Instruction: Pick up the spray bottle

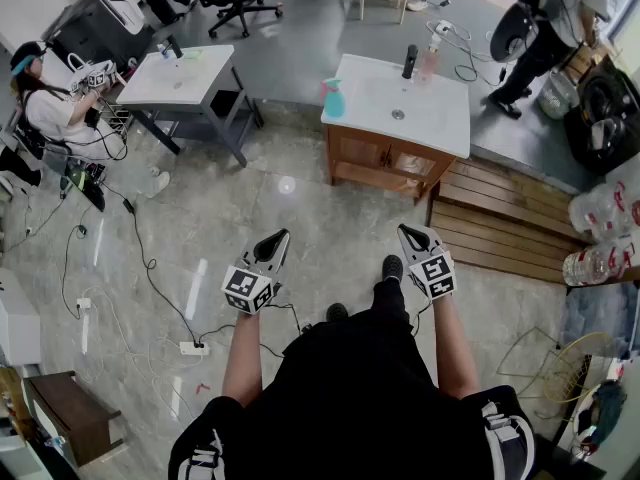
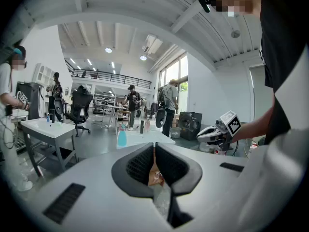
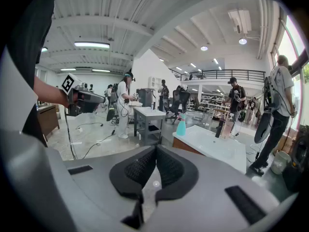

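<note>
The spray bottle (image 1: 333,98) is teal with a pink trigger and stands at the near left corner of a white-topped wooden table (image 1: 437,118), well ahead of me. It also shows small in the left gripper view, spray bottle (image 2: 121,137), and in the right gripper view, spray bottle (image 3: 181,126). My left gripper (image 1: 272,240) and right gripper (image 1: 413,234) hover over the tiled floor, far short of the table. Each gripper's jaws meet at the tips with nothing between them: left gripper (image 2: 154,149), right gripper (image 3: 155,151).
A dark bottle (image 1: 409,61) and a pink bottle (image 1: 430,63) stand at the table's far side. A second white table (image 1: 180,78) is at the left, with a seated person (image 1: 50,108). Cables (image 1: 150,268) and a power strip (image 1: 192,347) lie on the floor. Wooden decking (image 1: 500,218) is at the right.
</note>
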`<state>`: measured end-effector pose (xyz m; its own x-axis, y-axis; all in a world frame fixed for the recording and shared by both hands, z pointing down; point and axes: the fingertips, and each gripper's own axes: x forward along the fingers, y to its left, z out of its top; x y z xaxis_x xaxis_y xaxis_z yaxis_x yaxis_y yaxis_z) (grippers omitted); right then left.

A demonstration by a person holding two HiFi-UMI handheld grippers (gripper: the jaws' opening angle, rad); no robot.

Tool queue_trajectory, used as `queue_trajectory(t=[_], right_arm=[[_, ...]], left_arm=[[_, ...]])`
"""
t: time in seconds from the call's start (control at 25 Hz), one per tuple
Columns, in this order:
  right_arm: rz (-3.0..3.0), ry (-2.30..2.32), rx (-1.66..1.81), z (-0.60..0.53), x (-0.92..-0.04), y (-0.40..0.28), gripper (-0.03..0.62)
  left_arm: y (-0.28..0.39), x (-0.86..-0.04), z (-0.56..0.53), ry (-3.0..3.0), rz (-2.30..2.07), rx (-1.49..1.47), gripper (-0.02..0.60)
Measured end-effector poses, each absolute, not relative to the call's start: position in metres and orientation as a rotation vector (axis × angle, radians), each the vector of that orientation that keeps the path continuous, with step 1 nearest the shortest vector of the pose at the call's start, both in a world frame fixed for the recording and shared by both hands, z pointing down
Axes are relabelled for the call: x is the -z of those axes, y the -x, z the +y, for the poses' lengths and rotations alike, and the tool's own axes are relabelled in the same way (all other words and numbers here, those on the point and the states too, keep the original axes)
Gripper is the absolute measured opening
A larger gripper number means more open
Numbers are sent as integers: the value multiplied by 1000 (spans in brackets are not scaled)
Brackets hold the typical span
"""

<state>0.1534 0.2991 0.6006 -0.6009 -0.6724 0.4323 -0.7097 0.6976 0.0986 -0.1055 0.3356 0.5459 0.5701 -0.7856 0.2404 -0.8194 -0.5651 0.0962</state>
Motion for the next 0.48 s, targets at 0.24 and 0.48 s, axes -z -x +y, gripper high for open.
queue_trajectory(t=[0.24, 0.48], right_arm=[[-2473, -1067, -101, 306, -598, -157, 15], [-2462, -1096, -112, 320, -601, -166, 15]], left_arm=[[106, -543, 339, -2570, -1426, -197, 31], [105, -541, 344, -2588, -1422, -208, 31]])
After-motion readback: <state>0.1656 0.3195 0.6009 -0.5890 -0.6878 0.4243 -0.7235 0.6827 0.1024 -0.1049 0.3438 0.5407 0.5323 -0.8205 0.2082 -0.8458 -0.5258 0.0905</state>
